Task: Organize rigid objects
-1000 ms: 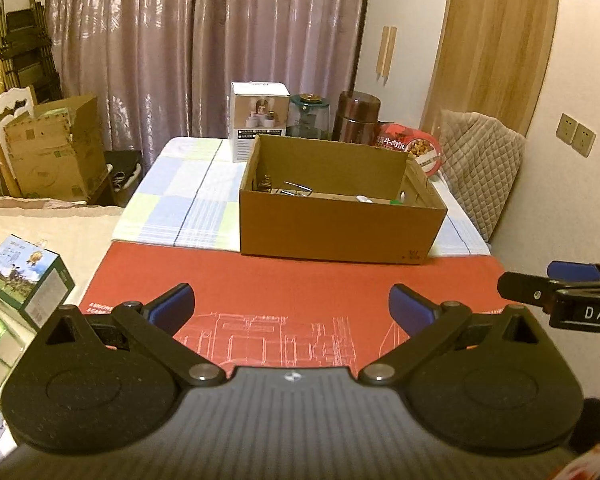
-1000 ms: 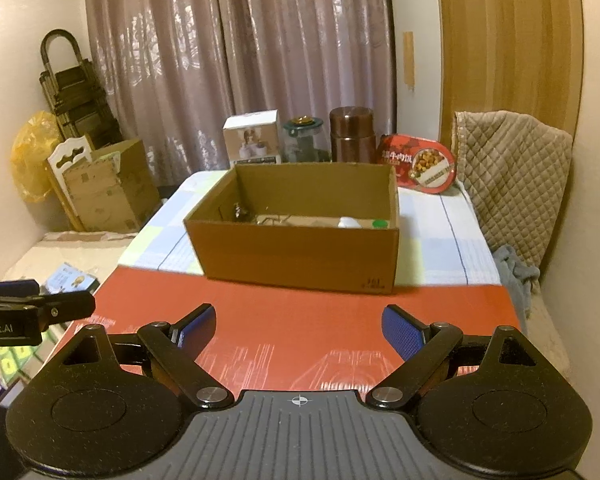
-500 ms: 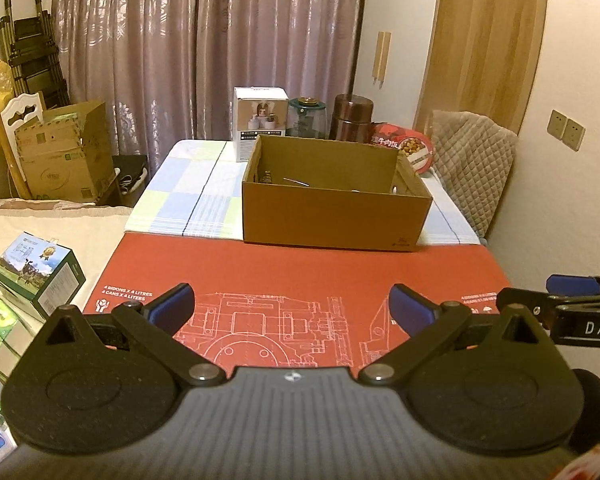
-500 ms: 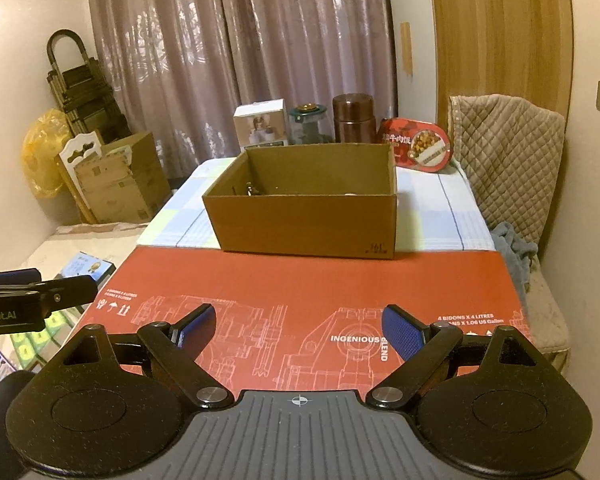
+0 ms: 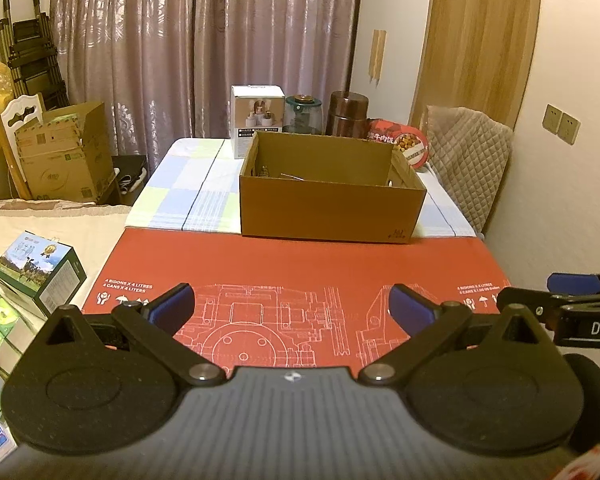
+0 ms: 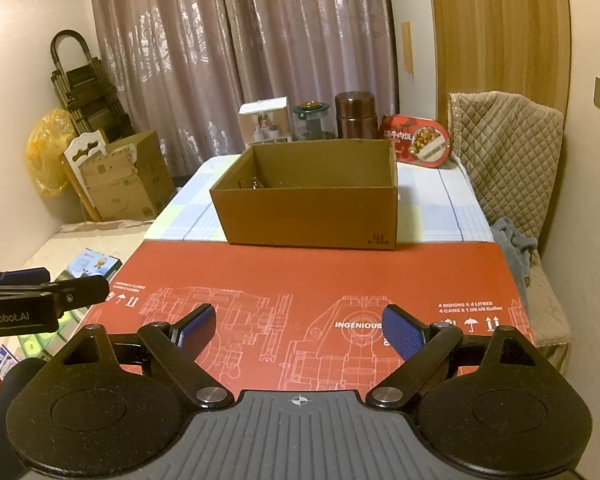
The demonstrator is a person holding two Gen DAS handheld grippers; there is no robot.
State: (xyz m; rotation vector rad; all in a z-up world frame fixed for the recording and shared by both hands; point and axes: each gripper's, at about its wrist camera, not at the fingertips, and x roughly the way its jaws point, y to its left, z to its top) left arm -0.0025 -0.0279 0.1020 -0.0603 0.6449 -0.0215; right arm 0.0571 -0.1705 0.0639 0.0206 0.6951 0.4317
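left gripper [image 5: 291, 306]: black two-finger claw with blue pads, jaws spread wide, nothing between them, touching nothing, hovering over the red printed mat [image 5: 300, 272]
right gripper [image 6: 299, 328]: same black claw with blue pads, jaws wide apart, empty, over the same mat, beside the left one
open brown cardboard box [image 5: 330, 196]: sits on the checked blue-green tablecloth [image 5: 188, 188], front edge right at the far edge of the mat
box contents: a few small metal pieces [image 5: 288, 175] on the floor of the box near its left wall; too small to tell what they are
behind box: white carton [image 5: 256, 114], glass jar with dark green lid [image 5: 303, 114], brown metal canister [image 5: 348, 114], red round food tub [image 5: 400, 146]
left of table: green milk carton box [image 5: 38, 276]
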